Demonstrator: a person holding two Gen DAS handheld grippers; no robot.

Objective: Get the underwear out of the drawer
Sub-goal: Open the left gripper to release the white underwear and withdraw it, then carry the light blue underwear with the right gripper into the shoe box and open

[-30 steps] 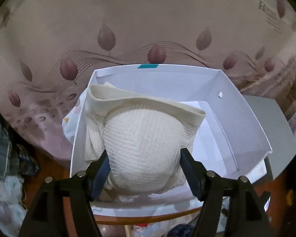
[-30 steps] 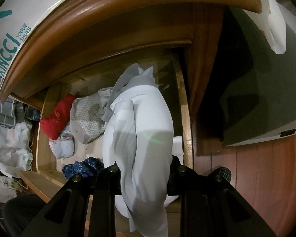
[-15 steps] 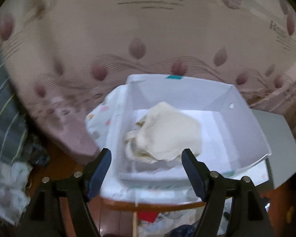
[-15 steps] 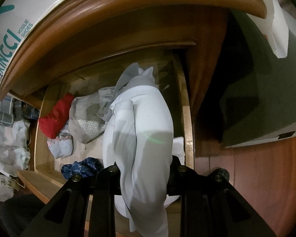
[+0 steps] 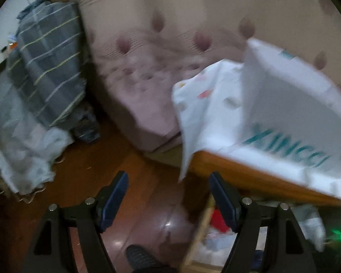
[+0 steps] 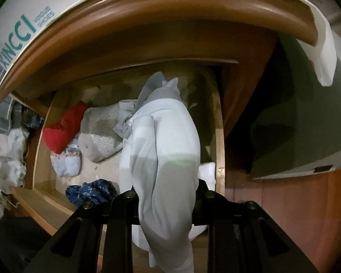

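The right tool (image 6: 168,207) pinches a white garment (image 6: 163,154) over the drawer (image 6: 219,136) to lift it clear; the left tool (image 5: 168,201), spread and empty, hangs free for another.

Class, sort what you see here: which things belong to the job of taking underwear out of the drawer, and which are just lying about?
Belongs to the job:
- open wooden drawer
- pale white garment, clamped in right tongs
- red garment
- dark blue patterned garment
- empty left tongs
- white cardboard shoebox

Lying about:
- grey striped bedding
- pink patterned mattress

White underwear (image 6: 168,150), red garment (image 6: 63,129), grey striped bedding (image 5: 50,72), teal-lettered box (image 5: 291,122).
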